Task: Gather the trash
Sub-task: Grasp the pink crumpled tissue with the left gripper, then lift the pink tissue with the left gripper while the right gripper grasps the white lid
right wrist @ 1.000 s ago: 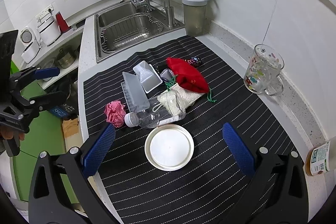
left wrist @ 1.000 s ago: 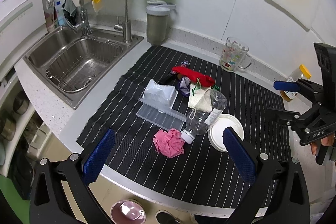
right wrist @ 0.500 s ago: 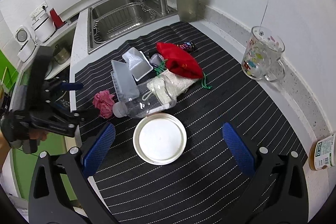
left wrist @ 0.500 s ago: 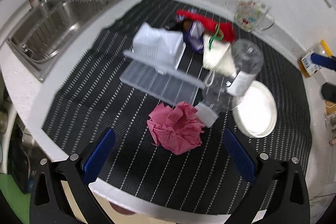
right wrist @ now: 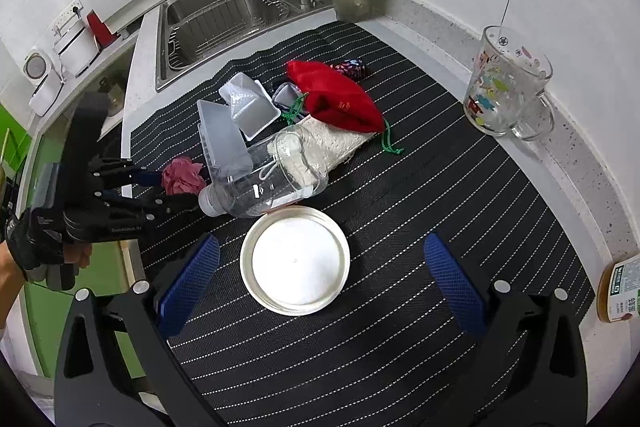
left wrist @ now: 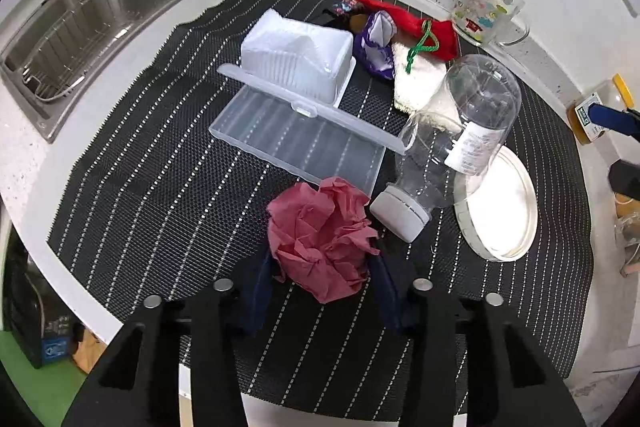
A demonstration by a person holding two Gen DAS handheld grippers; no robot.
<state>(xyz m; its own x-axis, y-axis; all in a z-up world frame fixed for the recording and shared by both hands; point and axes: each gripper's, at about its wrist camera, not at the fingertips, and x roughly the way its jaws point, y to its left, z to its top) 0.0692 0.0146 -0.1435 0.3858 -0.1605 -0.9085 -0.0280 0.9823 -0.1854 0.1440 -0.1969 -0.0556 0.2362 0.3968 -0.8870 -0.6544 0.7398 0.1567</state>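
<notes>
The left tool has narrowed around the pink paper wad at the desk's near-left edge, pads flanking it. Rightward, bottle lies crosswise; the right tool gapes wide, empty, over the lid.
</notes>
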